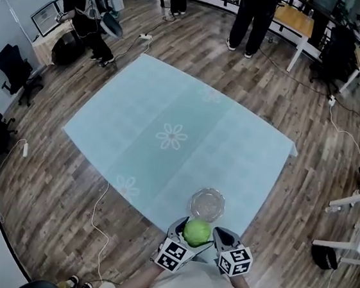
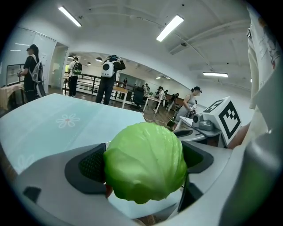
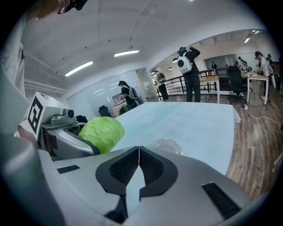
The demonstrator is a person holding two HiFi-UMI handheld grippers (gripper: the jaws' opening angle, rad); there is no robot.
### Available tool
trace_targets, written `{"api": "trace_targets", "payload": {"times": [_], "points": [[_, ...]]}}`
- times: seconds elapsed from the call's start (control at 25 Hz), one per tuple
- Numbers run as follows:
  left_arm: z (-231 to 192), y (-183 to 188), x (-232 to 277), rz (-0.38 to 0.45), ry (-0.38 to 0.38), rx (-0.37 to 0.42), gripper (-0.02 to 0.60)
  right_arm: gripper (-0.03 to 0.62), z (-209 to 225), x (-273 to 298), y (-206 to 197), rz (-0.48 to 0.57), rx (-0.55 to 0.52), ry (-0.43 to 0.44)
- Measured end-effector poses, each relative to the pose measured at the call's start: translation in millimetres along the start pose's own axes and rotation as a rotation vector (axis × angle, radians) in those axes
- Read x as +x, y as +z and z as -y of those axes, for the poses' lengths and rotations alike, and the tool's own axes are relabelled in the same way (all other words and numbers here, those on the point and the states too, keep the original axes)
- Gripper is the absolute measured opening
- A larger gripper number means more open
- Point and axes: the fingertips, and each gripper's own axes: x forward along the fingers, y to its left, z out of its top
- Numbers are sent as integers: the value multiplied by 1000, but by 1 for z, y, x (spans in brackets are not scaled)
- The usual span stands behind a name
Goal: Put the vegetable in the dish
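The left gripper [image 1: 183, 232] is clamped on the round pale-green cabbage [image 2: 143, 161], its dark ribbed pads pressing the two sides; the cabbage hangs in the air at the near edge of the desk, just short of the clear glass dish [image 1: 207, 204] and not yet over it. The right gripper [image 3: 139, 152] holds nothing, its jaws closed together; it sits just beside the left one.

The main risk, as I judge it, is the grip itself; the cabbage is smooth and rounded and bulges well past the pads, so a tilt or a jolt could let it slide out before it reaches the dish. The dish looks shallow and hardly wider than the cabbage; released from too high or off-centre, the ball could roll over the rim and on to the floor, since the dish stands near the desk's near corner. The glass also looks light; a nudge from either gripper might push it along the cloth.

The desk is covered with a pale blue cloth [image 1: 173, 94] printed with faint flowers [image 1: 171, 136]; apart from the dish it carries nothing. Around it lies a wood-plank floor [image 1: 53, 177] with a white cable [image 1: 97, 215] trailing across; several people [image 1: 85, 13] stand at the far side, among other desks, dark office chairs and a railing; strip lights [image 2: 170, 27] run along the ceiling.
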Motion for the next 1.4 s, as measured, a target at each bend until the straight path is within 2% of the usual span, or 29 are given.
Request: {"api": "trace_targets", "payload": {"times": [0.16,0.32,0.44,0.64,0.84,1.16,1.4], "points": [[-5,-4,5,-33,-3,29,523,23,12,5,-2,22,2,-15],[-16,19,9,-33,47,35,523,23,24,6,0,30,25,-35],[-15,8,19,-77,53,6,523,23,28,4,-10,-8,68,-40],[-42,4,54,-77,85,41,523,23,43,29,-9,-18,48,-15],[-40,-13,72,-93,47,52,523,23,50,34,-15,-50,42,-8],[-58,-36,104,-145,81,-23,523,23,74,50,-21,-73,100,-22],[-72,-59,127,-199,109,-27,523,23,83,64,-17,-85,108,-8]]}}
